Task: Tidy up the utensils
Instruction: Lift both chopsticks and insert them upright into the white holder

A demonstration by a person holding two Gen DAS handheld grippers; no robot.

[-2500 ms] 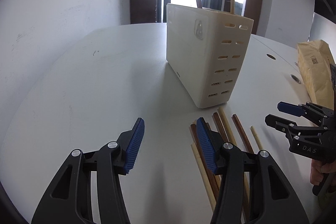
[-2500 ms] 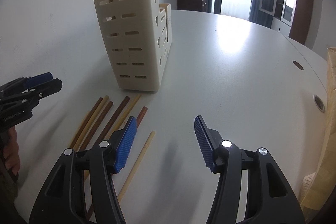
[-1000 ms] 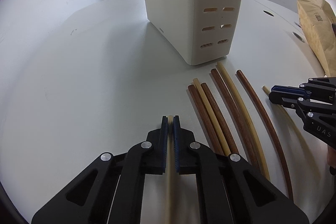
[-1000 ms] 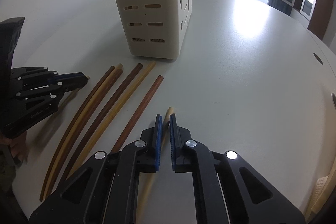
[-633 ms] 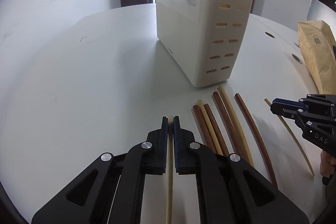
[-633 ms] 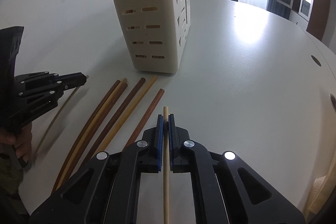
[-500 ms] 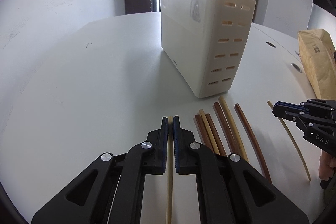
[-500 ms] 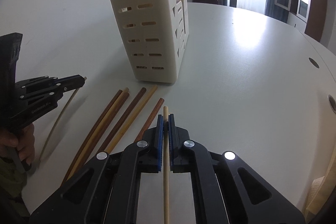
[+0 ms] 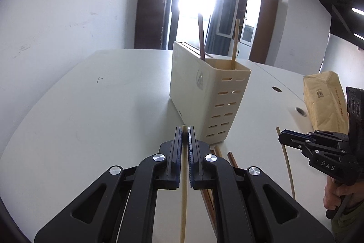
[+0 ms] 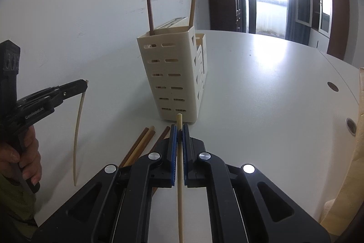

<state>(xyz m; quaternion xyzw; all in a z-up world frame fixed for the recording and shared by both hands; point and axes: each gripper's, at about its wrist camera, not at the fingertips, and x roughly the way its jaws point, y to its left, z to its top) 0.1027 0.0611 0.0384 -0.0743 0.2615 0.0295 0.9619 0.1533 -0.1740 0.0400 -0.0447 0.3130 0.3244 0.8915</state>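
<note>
Left gripper (image 9: 184, 129) clamps a pale chopstick (image 9: 183, 197); right gripper (image 10: 179, 128) clamps another, seemingly alike

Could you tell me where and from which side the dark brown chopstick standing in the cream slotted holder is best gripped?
Grip the dark brown chopstick on its bare upper shaft, coming from above or the side. It stands nearly upright in the cream slotted holder, which hides its lower part; the light wooden chopstick leans apart from it.
</note>
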